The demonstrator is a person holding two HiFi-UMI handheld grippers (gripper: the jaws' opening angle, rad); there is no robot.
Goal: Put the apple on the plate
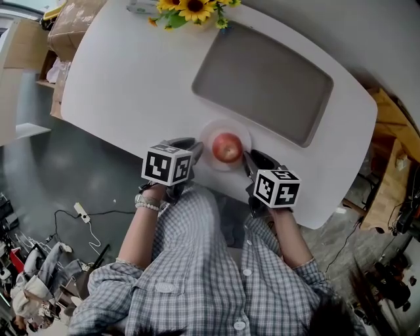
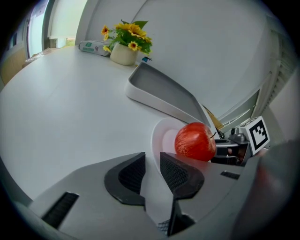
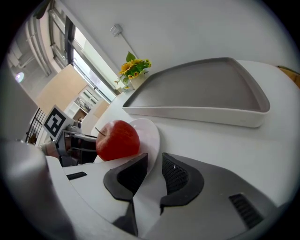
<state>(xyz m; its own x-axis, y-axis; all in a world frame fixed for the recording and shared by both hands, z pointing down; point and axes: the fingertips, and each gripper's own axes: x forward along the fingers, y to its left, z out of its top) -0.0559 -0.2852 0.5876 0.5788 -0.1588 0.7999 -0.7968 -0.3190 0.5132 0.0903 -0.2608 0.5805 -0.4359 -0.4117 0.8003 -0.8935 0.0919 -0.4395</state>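
Note:
A red apple (image 1: 227, 147) sits on a small white plate (image 1: 209, 134) near the front edge of the white table (image 1: 131, 79). My left gripper (image 1: 197, 149) rests just left of the plate. Its jaws are shut with nothing between them. My right gripper (image 1: 249, 158) rests just right of the plate, also shut and holding nothing. In the left gripper view the apple (image 2: 195, 141) lies ahead and to the right of the left gripper (image 2: 152, 165), on the plate (image 2: 161, 136). In the right gripper view the apple (image 3: 117, 140) is ahead-left of the right gripper (image 3: 154, 165).
A large grey tray (image 1: 262, 82) lies behind the plate, with nothing in it. A pot of yellow flowers (image 1: 190, 10) stands at the far edge. The person's checked shirt (image 1: 197, 275) is at the table's front edge. Cables lie on the floor to the left.

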